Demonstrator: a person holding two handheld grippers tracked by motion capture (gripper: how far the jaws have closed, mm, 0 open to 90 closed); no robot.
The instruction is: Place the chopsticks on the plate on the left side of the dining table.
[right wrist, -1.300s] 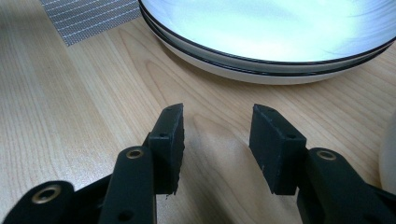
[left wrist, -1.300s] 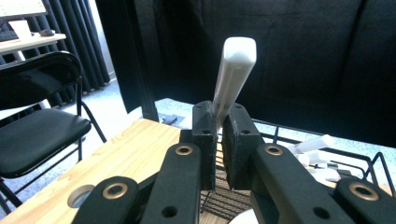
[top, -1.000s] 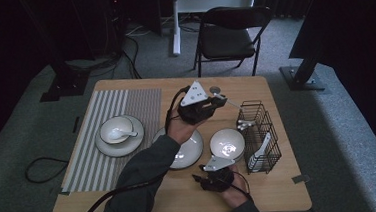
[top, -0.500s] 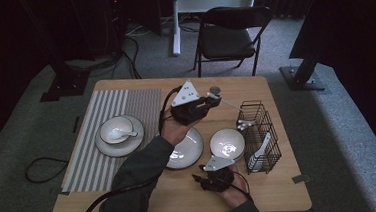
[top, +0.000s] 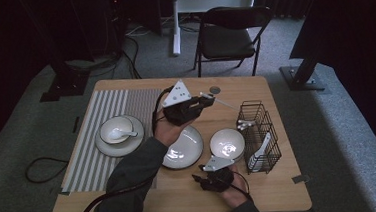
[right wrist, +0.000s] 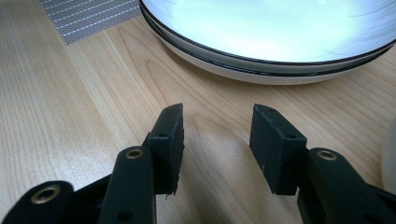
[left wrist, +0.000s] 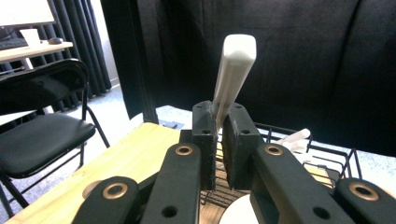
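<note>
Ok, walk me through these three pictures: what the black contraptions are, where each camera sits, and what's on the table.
No robot here: a person holds hand-operated tongs, one in each hand. The high view looks down on the wooden table from above the person's side. The other two cameras ride on the tongs and look along their black jaws.

The left tongs are shut on a white spoon, gripped by its handle and raised above the table beside the black wire basket, which already holds white utensils. The right tongs rest open just above the wood, holding nothing, next to a stacked white plate.

Also there: a white bowl, and a striped mat with a plate, bowl and spoon setting.
</note>
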